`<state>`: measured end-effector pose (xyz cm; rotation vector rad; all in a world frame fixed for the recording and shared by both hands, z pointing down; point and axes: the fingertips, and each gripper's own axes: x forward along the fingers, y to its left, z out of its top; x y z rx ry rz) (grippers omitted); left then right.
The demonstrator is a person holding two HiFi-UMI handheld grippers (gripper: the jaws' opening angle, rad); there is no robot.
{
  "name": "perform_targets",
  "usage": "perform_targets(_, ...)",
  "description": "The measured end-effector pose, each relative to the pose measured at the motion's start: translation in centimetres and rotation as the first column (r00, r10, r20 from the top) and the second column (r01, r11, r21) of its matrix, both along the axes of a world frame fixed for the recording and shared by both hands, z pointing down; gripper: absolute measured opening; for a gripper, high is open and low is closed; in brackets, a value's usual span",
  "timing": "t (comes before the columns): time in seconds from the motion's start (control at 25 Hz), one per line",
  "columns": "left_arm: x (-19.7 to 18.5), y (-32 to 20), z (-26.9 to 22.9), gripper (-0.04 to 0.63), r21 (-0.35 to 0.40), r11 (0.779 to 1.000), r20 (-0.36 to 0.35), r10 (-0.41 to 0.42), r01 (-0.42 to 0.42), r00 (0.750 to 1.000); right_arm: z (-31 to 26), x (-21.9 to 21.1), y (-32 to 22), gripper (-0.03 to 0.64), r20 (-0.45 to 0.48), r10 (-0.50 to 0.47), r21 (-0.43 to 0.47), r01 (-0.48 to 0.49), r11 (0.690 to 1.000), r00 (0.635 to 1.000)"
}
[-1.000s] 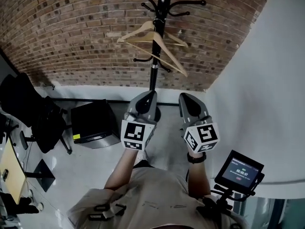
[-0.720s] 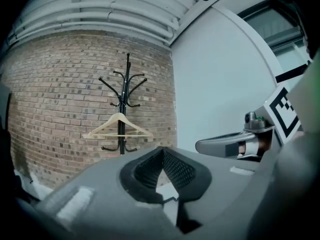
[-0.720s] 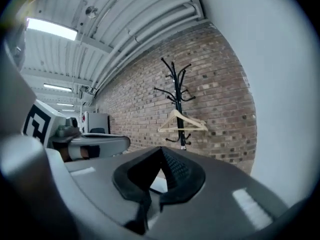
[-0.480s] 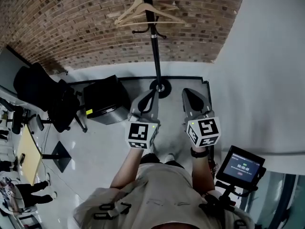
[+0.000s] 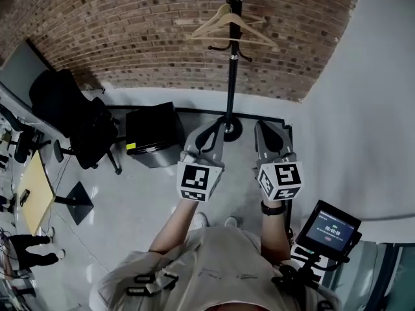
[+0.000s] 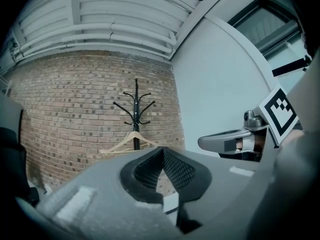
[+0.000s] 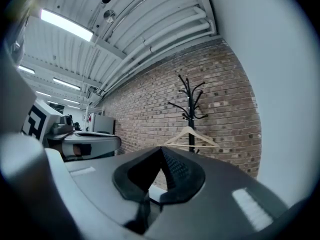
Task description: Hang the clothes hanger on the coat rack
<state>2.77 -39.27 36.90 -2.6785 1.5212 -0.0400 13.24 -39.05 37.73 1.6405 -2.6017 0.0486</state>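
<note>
A pale wooden clothes hanger [image 5: 233,26] hangs on the black coat rack [image 5: 230,76] that stands against the brick wall. Both grippers are held side by side, level and pointed at the rack, well short of it. My left gripper [image 5: 217,125] is shut with nothing in it, and so is my right gripper [image 5: 264,127]. In the left gripper view the hanger [image 6: 131,139] and rack [image 6: 135,109] show far beyond the shut jaws [image 6: 162,156]. The right gripper view shows the hanger [image 7: 189,135] on the rack [image 7: 190,104] above its own shut jaws [image 7: 161,156].
A black box-like cabinet [image 5: 152,135] sits on the floor left of the rack's round base [image 5: 230,128]. Further left is a black office chair [image 5: 78,125] and a yellow desk [image 5: 35,199]. A white wall runs along the right, with a small screen [image 5: 327,229] near my right elbow.
Both grippers have drawn back from the rack together, which now looks smaller and farther off. The hanger stays hung on the rack. Both jaws stay shut.
</note>
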Motion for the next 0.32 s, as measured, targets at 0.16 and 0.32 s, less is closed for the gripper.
perform_targets(0.16,-6.3,1.5,1.2,0.0,0.011,0.994,0.011,-0.111,0.111,0.994,1.4,-7.0,0.6,0.002,-0.002,-0.13,0.011,0.13,0.991,0.991)
perform_targets(0.32,-12.7,2.8,2.5,0.0,-0.006,0.977,0.01,-0.215,0.215,0.977,2.1,-14.0,1.3,0.002,-0.009,-0.249,0.017,0.249,0.968,0.968)
